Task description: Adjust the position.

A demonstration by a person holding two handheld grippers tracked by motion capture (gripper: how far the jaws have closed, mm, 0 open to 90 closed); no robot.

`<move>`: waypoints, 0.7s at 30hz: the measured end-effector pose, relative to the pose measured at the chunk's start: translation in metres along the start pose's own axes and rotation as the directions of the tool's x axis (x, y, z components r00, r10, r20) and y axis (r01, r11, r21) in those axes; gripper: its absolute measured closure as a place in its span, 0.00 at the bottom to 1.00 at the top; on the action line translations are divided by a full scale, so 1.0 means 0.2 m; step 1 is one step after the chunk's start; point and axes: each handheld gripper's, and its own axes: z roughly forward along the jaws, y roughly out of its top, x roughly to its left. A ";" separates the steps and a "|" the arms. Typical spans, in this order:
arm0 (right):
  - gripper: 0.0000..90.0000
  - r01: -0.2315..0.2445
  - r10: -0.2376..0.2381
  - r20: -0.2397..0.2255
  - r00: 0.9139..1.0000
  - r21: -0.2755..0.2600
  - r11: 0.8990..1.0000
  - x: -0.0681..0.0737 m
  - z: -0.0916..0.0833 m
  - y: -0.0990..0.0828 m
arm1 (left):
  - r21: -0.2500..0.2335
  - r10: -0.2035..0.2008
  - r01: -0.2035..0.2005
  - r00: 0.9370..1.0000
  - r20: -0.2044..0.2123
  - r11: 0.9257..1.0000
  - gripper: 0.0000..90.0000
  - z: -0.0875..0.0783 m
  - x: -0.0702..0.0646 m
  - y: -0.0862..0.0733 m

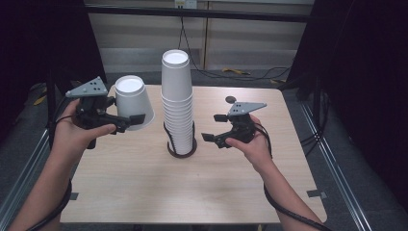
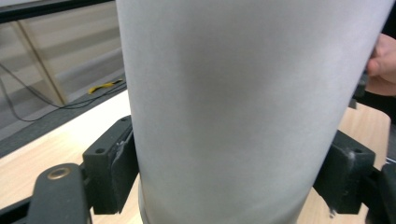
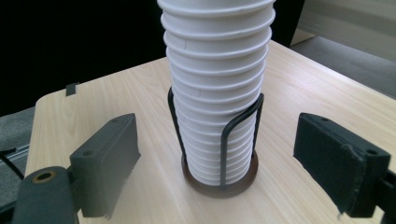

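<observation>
Light wooden table (image 1: 144, 192), small dark disc (image 1: 230, 99) on it, cables (image 1: 226, 72) on floor behind

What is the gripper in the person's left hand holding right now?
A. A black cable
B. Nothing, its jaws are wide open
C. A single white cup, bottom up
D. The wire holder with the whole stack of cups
C: the left gripper has its jaws pressed on both sides of a single white cup, held bottom up to the left of the stack of cups that stands in its wire holder.
</observation>
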 end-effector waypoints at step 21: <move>0.15 0.040 -0.038 -0.034 0.999 0.072 0.997 -0.01 -0.07 -0.12 | 0.148 0.058 -0.070 0.994 0.088 0.986 0.21 0.24 -0.19 -0.20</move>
